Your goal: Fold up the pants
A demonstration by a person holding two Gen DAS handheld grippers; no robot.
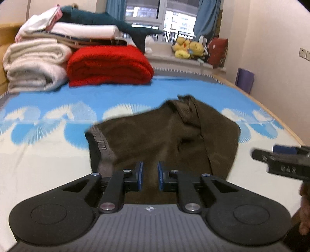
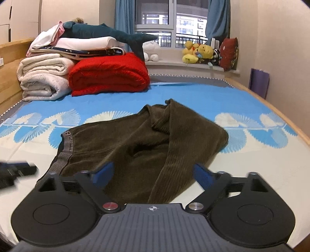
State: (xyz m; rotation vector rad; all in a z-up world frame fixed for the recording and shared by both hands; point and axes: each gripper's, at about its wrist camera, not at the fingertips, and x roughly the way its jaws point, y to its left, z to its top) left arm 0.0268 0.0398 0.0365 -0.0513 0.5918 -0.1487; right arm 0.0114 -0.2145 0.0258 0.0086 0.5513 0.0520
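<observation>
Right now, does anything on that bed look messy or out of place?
Yes: the brown corduroy pants lie crumpled in the middle of the blue-and-white bedsheet, one leg flopped over the other, unlike the neatly folded red blanket behind.

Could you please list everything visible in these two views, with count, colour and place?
pants: one, dark olive, crumpled mid-bed
bedsheet: one, blue and white
red blanket: one, folded, far left
cream blankets: rolled stack beside it
shark plush: one, teal, atop the bedding pile
yellow plush toys: a cluster, windowsill
red cushion: one, windowsill
curtains: two, blue
left gripper: nearly shut, over the pants
right gripper: open, over the pants
</observation>
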